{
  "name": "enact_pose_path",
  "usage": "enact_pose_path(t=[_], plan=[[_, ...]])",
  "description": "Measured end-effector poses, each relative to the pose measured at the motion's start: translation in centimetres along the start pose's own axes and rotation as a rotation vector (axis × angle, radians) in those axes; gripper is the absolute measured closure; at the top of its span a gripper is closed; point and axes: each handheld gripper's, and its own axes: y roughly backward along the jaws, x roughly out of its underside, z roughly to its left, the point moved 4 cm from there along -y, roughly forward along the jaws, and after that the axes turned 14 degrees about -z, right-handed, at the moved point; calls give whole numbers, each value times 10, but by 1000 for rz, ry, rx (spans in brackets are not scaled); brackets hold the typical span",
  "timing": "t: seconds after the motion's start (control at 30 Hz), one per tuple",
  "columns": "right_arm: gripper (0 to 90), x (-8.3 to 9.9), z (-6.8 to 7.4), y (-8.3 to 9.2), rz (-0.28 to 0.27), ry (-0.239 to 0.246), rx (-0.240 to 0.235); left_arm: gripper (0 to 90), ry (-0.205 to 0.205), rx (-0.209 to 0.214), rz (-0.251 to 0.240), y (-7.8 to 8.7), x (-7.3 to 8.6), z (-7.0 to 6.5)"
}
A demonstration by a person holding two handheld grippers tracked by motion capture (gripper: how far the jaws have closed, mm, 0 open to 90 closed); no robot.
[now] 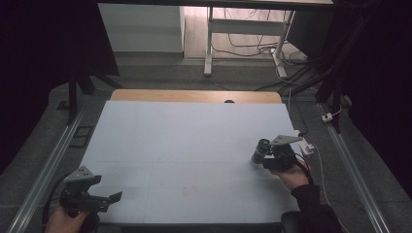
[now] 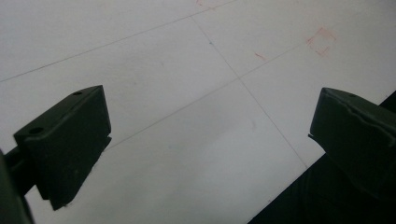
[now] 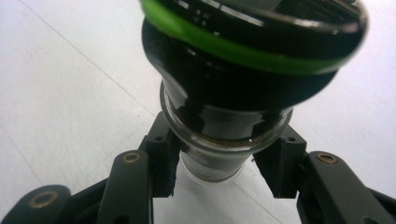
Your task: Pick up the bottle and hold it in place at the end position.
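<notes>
At the near left corner of the desk point(image 1: 160, 141) I keep my left gripper point(image 1: 99, 195) idle, jaws spread wide with nothing but bare white surface between them. Farther in, toward the right edge, my right gripper point(image 1: 266, 156) is clamped on a glass jar point(image 3: 233, 107): its pads squeeze the clear body just below the black cap with the green ring, and the jar lies tilted, cap pointing toward the middle of the desk. I judge the grasp done. Carrying and setting it down remain; I see no obvious target.
</notes>
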Motion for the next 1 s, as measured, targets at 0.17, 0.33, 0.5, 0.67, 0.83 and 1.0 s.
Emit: enact_pose_path(t=[0.17, 0.33, 0.5, 0.67, 0.83, 1.0], plan=[[529, -5, 2, 0, 0, -19, 0, 0, 1, 0, 1, 0, 0, 0], [529, -12, 9, -1, -10, -7, -7, 0, 1, 0, 2, 0, 0, 0], [528, -19, 16, -3, -21, -17, -44, 0, 3, 0, 4, 0, 0, 0], [529, -26, 23, -8, -24, -25, -47, 0, 4, 1, 5, -1, 0, 1], [529, -35, 28, -14, -33, -34, -60, 0, 6, 2, 5, -1, 0, 1], [528, -44, 35, -23, -33, -7, -63, 0, 8, 5, 4, -1, 0, 1]])
